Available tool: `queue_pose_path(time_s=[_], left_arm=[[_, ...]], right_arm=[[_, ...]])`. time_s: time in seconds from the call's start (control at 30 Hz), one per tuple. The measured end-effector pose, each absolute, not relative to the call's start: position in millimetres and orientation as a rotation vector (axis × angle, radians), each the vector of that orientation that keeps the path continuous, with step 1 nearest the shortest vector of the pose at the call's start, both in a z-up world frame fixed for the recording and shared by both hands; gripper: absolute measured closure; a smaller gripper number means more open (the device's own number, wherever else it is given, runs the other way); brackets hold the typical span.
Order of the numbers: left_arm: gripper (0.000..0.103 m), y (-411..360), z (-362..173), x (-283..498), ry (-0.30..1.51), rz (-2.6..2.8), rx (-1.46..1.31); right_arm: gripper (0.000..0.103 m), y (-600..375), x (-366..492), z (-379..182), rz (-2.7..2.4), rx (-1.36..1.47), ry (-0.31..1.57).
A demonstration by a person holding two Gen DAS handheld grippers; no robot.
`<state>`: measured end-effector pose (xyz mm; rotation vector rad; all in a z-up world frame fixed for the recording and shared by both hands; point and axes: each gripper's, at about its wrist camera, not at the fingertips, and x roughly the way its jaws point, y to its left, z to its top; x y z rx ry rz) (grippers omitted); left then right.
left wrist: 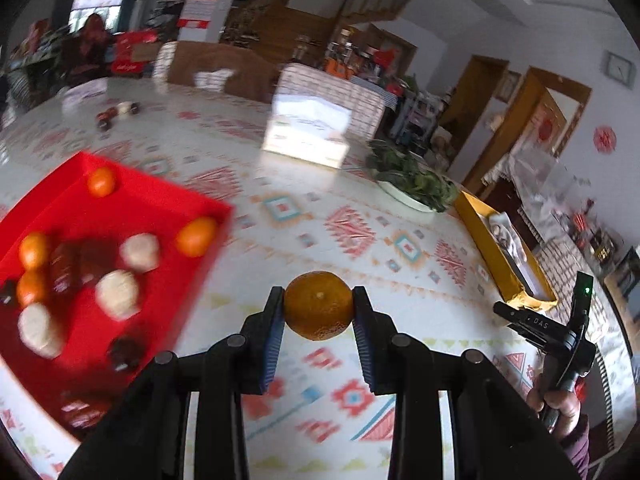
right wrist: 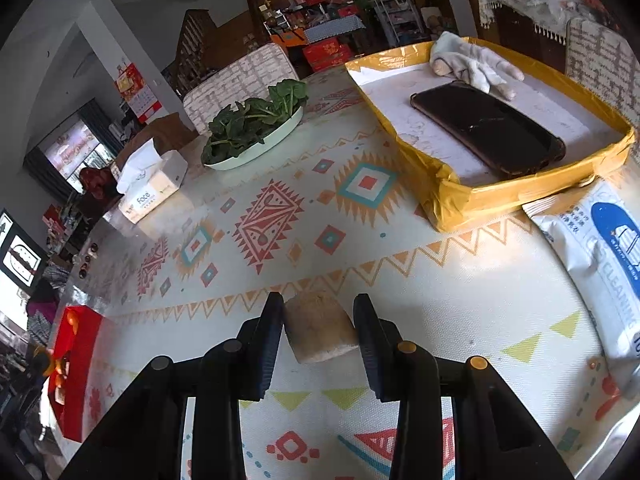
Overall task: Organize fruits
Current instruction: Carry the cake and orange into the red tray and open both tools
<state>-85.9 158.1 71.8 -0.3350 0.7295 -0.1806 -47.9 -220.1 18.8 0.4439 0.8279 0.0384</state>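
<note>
My left gripper (left wrist: 319,307) is shut on an orange mandarin (left wrist: 319,305) and holds it above the patterned tablecloth, to the right of a red tray (left wrist: 120,208). The tray holds several mandarins (left wrist: 196,236), several pale beige round fruits (left wrist: 118,294) and dark items. My right gripper (right wrist: 319,326) is shut on a beige-brown rounded fruit (right wrist: 320,330), just above the cloth. The right gripper also shows at the right edge of the left wrist view (left wrist: 560,328). The red tray shows far left in the right wrist view (right wrist: 74,364).
A yellow-taped cardboard box (right wrist: 460,196) holds a black phone (right wrist: 488,128) and a white glove (right wrist: 472,62). A white dish of green leaves (right wrist: 256,120), a tissue box (right wrist: 150,188) and a cleaning-wipes pack (right wrist: 600,264) lie on the table. Chairs stand behind.
</note>
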Motion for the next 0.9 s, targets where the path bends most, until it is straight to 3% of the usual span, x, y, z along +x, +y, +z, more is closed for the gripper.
queue_pose_path(time_s=[0.33, 0.67, 0.9], left_arm=[[0.071, 259.3, 67.8, -125.3, 0.69, 0.003, -0.423], [0.071, 313.6, 49.8, -138.4, 0.697, 0.105, -0.457], [0.071, 330.2, 44.8, -131.5, 0.705, 0.143, -0.435]], right_arm=[[0.063, -166.9, -55.0, 37.4, 0.136, 0.388, 0.829], [0.063, -25.3, -31.8, 81.4, 0.425, 0.247, 0.829], [0.063, 83.7, -12.6, 81.3, 0.636, 0.185, 0.892]])
